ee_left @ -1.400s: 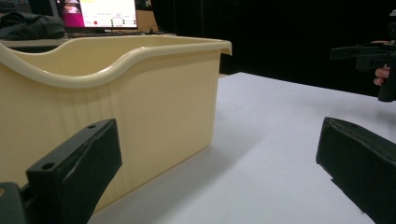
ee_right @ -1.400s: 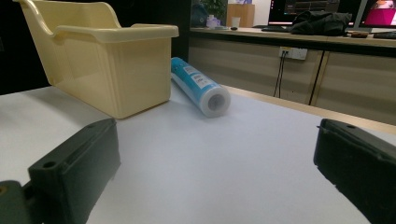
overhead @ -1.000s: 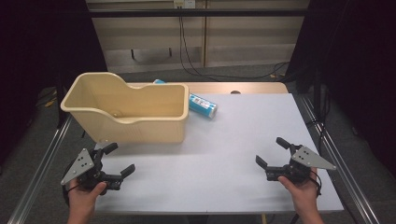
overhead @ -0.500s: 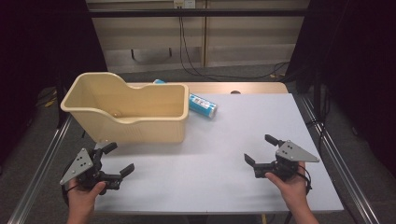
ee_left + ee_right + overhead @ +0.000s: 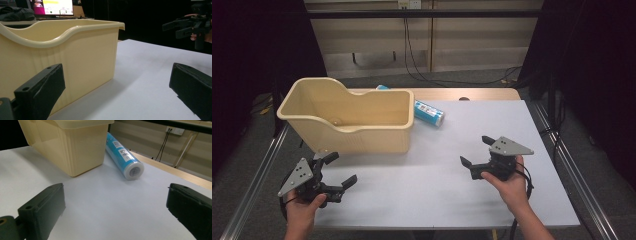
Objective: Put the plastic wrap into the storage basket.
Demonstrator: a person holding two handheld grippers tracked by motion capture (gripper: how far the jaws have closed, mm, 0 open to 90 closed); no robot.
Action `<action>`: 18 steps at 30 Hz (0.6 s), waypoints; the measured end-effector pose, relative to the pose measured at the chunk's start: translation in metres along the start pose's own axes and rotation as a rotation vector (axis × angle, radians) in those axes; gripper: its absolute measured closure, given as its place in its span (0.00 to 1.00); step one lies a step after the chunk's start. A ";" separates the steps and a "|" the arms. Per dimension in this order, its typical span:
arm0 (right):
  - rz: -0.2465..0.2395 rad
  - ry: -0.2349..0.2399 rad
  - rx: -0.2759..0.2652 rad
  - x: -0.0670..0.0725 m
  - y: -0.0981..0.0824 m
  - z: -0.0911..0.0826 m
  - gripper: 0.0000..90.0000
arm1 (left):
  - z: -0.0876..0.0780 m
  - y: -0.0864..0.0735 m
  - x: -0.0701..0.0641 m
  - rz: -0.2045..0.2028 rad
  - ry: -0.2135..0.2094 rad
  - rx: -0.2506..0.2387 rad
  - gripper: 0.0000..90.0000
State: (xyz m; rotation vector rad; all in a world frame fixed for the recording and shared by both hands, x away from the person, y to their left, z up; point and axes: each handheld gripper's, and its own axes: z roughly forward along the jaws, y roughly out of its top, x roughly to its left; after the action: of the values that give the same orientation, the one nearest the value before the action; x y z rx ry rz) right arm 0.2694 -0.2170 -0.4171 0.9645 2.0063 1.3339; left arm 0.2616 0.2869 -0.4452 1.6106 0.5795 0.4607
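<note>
Both tongs gape wide and empty, and the right gripper [image 5: 477, 158] looks the nearer hand to the blue roll [image 5: 124, 157] lying ahead of it, long axis running away beside the beige bin [image 5: 362, 115], left gripper [image 5: 332, 172] hovering before the bin's wall.

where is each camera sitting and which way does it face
High view: above the person's side, looking forward and down at the table; both hands, left gripper and right gripper show.
Left gripper view: rides the left gripper, low, facing the beige bin; its open jaws frame it, the right gripper farther off.
Right gripper view: rides the right gripper, facing the blue roll beside the bin.
All three share the bin.
</note>
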 end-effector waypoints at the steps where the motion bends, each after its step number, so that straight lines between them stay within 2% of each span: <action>1: 0.007 0.003 0.009 -0.001 0.003 0.003 0.02 | 0.000 0.000 0.000 -0.001 0.000 0.001 0.00; 6: 0.014 0.012 0.057 -0.005 0.017 0.020 0.01 | 0.001 -0.001 0.000 -0.002 -0.005 0.006 0.00; 14: 0.008 0.033 0.098 -0.007 0.032 0.043 0.01 | 0.001 -0.001 0.000 -0.017 -0.009 -0.001 0.00; 18: 0.003 0.036 0.114 -0.008 0.042 0.059 0.01 | 0.001 -0.001 0.000 -0.011 -0.009 0.003 0.00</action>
State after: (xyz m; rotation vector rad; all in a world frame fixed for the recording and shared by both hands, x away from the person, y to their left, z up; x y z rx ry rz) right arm 0.3306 -0.1806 -0.3988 1.0010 2.1289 1.2582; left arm 0.2625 0.2862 -0.4465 1.6112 0.5822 0.4439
